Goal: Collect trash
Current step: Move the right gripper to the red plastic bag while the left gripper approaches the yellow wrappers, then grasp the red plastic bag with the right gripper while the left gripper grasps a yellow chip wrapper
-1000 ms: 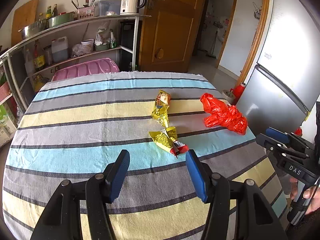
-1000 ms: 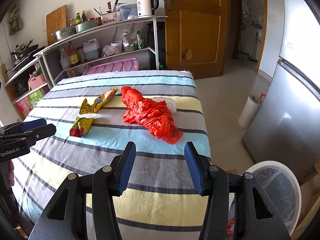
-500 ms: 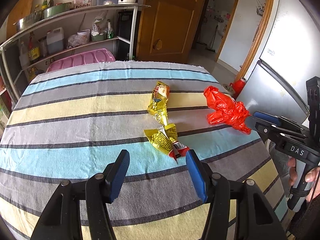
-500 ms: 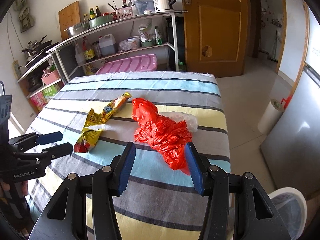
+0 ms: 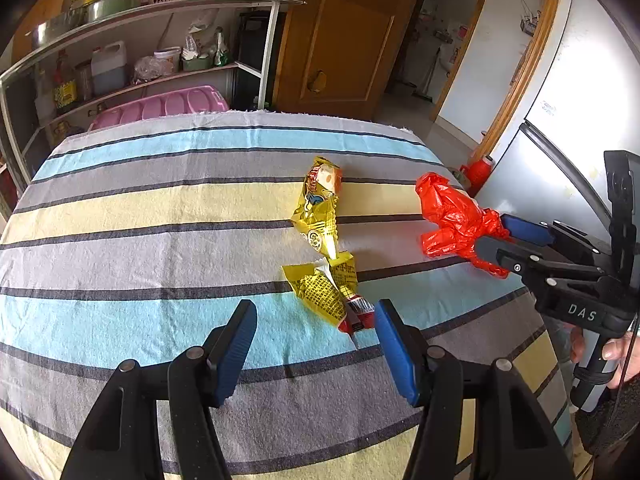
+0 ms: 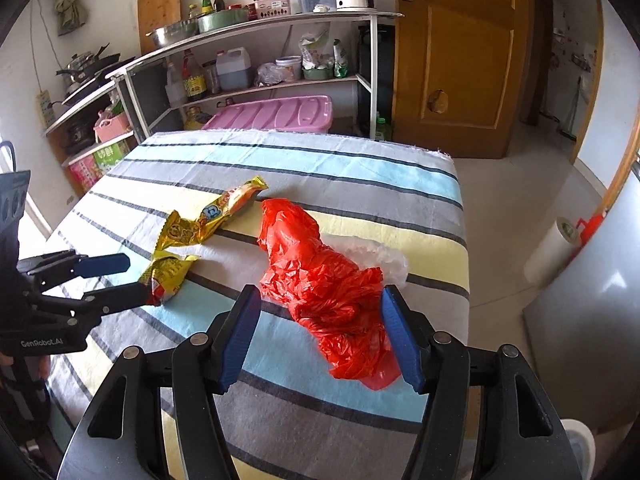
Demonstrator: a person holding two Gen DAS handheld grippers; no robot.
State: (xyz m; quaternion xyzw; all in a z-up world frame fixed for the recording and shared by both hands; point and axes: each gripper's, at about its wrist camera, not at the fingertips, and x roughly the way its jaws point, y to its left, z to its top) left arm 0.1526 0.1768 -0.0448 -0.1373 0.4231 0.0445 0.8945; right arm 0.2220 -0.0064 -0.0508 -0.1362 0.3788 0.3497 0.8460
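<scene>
Wooden door (image 6: 452, 56), cluttered metal shelves (image 6: 256, 28)

both wrist views look steeply down, close over the striped blue, yellow and grey tablecloth (image 5: 160, 208), toward the metal kitchen shelf (image 6: 256, 28) beyond it; both share the crumpled red plastic bag (image 6: 320, 280) on the cloth.

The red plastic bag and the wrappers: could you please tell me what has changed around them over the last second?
Both tools have closed in. The right tool now straddles the red plastic bag, its jaws opening. The left tool, also opening, has neared the crumpled yellow wrapper. Neither grips yet. Bag, both wrappers and the striped cloth stayed put.
</scene>
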